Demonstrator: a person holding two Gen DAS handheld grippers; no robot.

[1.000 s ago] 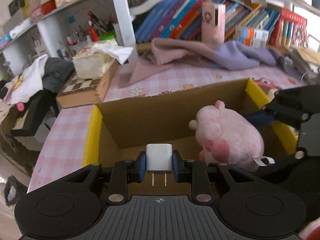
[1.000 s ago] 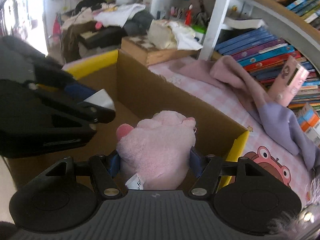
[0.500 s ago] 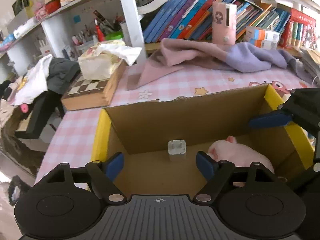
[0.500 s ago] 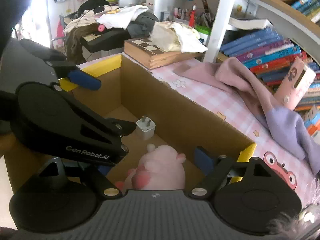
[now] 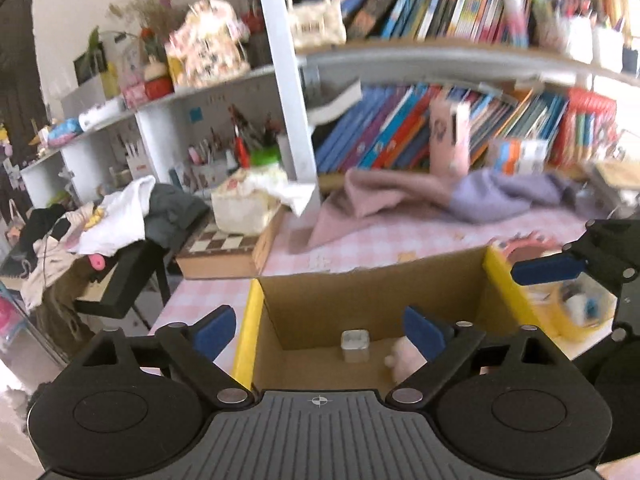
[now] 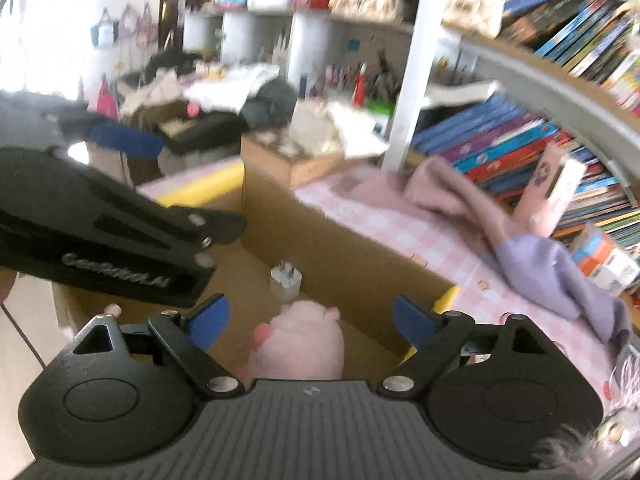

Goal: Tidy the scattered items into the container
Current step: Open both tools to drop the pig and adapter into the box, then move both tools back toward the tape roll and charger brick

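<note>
While looking through the left wrist view, can only catch a sliver of the pink plush toy (image 5: pixel 404 358) behind the right blue pad, lower centre; right wrist view shows its whole rounded back (image 6: pixel 300 340) on the floor of the cardboard box (image 5: pixel 372 292). White charger plug (image 5: pixel 355 345) sits just beside it, prongs up in the right view (image 6: pixel 286 280).

Left gripper (image 5: pixel 320 330): jaws spreading wider, nothing between the pads. Same for the right gripper (image 6: pixel 308 322), opening and empty, plush lying below the gap, not touched.

Around the box: pink checked tablecloth (image 6: pixel 400 224), pink and purple blanket (image 5: pixel 440 196), chessboard box (image 5: pixel 224 252) left of centre, bookshelf (image 5: pixel 440 132) across the top. Left gripper's black body (image 6: pixel 100 232) blocks the box's left half in the right view.

Compared with a second ago: plug and plush both clamped then, now dropped inside; both views higher, showing more shelf.
</note>
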